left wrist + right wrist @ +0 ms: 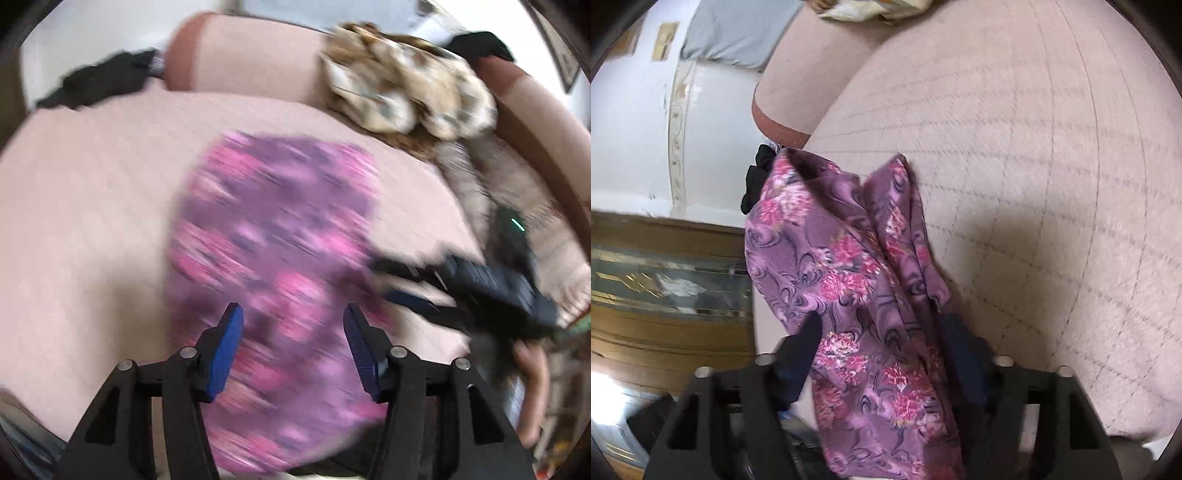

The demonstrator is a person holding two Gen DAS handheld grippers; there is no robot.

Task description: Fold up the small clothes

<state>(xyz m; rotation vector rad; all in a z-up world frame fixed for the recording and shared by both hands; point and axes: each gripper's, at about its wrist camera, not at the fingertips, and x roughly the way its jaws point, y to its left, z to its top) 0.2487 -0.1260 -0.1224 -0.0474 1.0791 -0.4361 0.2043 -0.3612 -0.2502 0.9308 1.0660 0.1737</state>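
Purple cloth with pink flower print lies on the pale pink quilted sofa seat, centre of the left wrist view, badly blurred there. In the right wrist view the same cloth runs from mid-frame to the bottom edge, bunched in long folds, one corner standing up at centre.

Left gripper: blue-padded jaws parted above the cloth, nothing between the pads.

Right gripper: jaws apart, the cloth passing between them; the pads do not seem to press it. It also appears at the right edge of the left wrist view, a person's hand below it.

Heap of tan and cream patterned fabric at upper right, against the sofa back; black garment at upper left.

Judgement: cloth just laid down for a fold, not yet flat. Next move calls for taking two edge corners and drawing the bunching out before folding over.
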